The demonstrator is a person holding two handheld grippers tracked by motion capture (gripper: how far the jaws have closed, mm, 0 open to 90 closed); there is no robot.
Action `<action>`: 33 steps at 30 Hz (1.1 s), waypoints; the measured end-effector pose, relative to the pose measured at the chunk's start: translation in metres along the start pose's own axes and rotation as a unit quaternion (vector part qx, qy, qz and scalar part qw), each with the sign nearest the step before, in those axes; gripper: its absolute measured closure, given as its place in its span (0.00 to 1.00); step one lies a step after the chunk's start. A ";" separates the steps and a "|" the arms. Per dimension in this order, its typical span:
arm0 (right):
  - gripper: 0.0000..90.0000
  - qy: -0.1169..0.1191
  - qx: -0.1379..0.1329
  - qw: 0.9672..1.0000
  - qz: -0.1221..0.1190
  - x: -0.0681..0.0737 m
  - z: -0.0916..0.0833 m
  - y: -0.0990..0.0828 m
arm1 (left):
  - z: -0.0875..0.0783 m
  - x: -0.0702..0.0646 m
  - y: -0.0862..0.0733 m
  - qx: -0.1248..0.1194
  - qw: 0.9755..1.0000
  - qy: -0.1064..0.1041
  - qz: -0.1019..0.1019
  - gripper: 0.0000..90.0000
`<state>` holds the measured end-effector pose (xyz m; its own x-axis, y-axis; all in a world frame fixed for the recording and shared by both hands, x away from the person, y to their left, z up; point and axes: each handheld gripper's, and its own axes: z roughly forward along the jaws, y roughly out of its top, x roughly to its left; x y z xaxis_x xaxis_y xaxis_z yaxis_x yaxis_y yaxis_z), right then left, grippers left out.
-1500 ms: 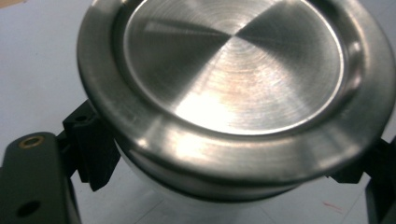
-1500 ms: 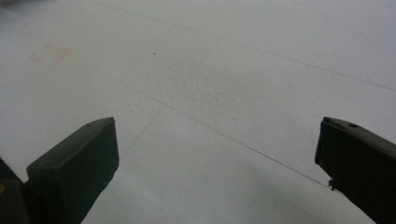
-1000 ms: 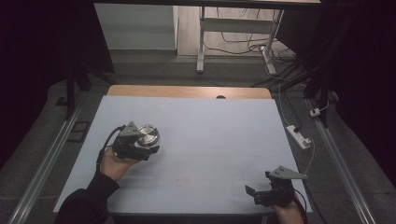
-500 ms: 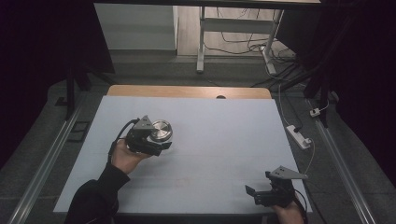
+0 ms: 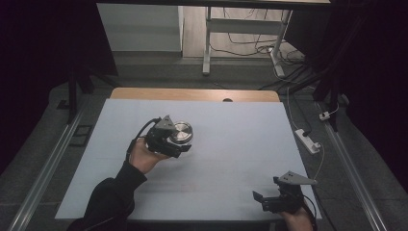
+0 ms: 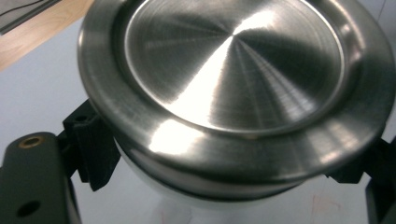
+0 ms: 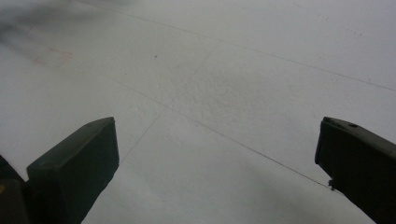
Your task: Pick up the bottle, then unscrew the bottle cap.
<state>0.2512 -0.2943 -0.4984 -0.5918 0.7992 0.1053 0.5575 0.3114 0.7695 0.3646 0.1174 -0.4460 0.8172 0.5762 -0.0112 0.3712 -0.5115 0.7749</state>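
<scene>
Steel container carried across the table

The round steel container (image 5: pixel 181 133), clamped in the left hand-held gripper (image 5: pixel 169 141), has travelled up-table from the left edge toward the middle, likely being relocated; the right hand-held gripper (image 5: pixel 269 199) rests wide, empty.

Dim room around your white table (image 5: pixel 231 144)

Grey floor (image 5: pixel 144 67), tangled cables (image 5: pixel 250 45), a power strip (image 5: pixel 308 140) at your right.
</scene>
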 end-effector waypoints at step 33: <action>0.00 0.012 -0.013 1.000 -0.007 0.004 -0.003 0.005 | 0.015 -0.021 0.009 0.003 0.999 -0.037 0.029 0.17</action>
<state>0.2496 -0.2913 -0.4924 -0.6131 0.7825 0.1091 0.5340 0.3087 0.7871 0.3572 0.0907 -0.4481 0.8676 0.4971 -0.0126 0.3247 -0.5470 0.7716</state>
